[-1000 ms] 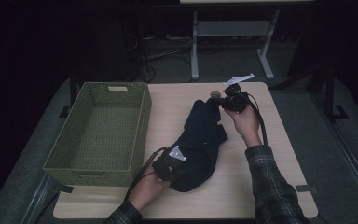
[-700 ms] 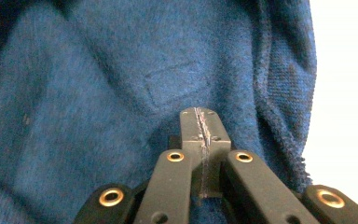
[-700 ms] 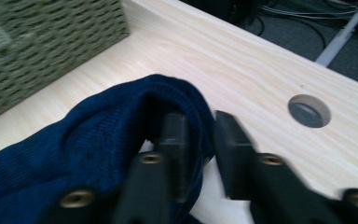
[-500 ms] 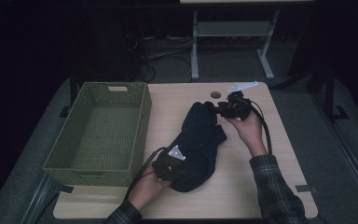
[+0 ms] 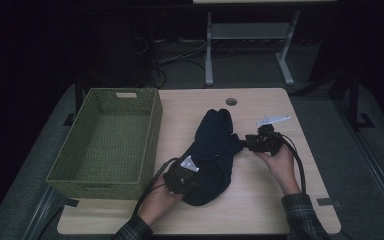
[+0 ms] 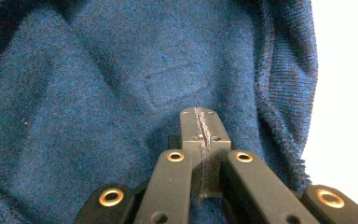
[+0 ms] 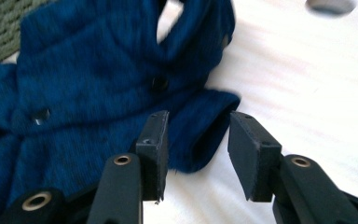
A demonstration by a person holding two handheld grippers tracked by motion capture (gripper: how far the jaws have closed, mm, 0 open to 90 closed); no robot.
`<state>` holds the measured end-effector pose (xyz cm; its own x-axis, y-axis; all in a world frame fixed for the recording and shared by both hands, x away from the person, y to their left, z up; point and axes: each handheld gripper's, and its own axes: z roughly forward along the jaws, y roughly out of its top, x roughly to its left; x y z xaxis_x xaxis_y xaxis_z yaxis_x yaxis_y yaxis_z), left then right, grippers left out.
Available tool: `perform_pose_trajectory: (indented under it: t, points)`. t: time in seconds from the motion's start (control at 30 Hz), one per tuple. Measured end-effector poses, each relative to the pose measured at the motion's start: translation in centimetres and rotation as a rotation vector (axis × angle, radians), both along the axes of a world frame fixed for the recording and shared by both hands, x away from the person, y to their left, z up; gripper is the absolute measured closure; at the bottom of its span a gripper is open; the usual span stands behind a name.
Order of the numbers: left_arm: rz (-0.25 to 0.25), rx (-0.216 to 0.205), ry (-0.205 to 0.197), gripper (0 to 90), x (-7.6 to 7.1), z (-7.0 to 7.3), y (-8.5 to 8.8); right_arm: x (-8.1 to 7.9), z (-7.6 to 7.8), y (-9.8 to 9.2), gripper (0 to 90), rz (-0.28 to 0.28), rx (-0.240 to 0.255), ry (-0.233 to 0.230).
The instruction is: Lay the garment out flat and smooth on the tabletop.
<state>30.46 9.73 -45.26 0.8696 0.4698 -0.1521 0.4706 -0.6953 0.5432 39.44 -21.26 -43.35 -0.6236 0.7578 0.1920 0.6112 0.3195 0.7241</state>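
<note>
I note blue knit garment (image 5: 212, 155) heaped mid-table (image 5: 265, 210), just right of green woven basket (image 5: 105, 145). My left gripper (image 6: 200, 126) rests on near part of fabric, jaws fully together; whether cloth is pinched, cannot tell. My right gripper (image 7: 196, 149) at garment's right edge: jaws just been opening, cuff (image 7: 209, 121) between them, pads not pressing.

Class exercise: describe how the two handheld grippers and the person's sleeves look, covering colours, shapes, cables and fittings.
Each gripper, left and right, has two black jaws with flat rectangular pads and brass-ringed pivots. Black cables trail from both. The right gripper carries a pale three-cornered plate on top. The sleeves are dark plaid.
</note>
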Motion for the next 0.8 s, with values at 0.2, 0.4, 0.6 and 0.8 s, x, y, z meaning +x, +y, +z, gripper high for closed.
perform_pose_trajectory:
  t: [0.2, 0.4, 0.6, 0.8]
  points:
    - [-0.001, 0.0, -0.001, 89.9, 0.0, 0.0, 0.0, 0.4, -1.6, 0.9, 73.9, 0.038, -0.024, 0.058]
    - [-0.002, 0.005, -0.005, 89.9, -0.1, 0.0, -0.1, 0.6, -1.1, 1.1, 85.7, 0.045, -0.047, 0.021]
    - [-0.004, 0.008, -0.009, 89.9, -0.1, 0.0, -0.1, 1.1, 0.9, 0.3, 86.8, 0.009, -0.058, -0.026]
    - [-0.004, 0.006, -0.009, 89.9, -0.1, 0.0, -0.2, 2.3, 3.4, -0.8, 87.1, -0.031, -0.072, -0.067]
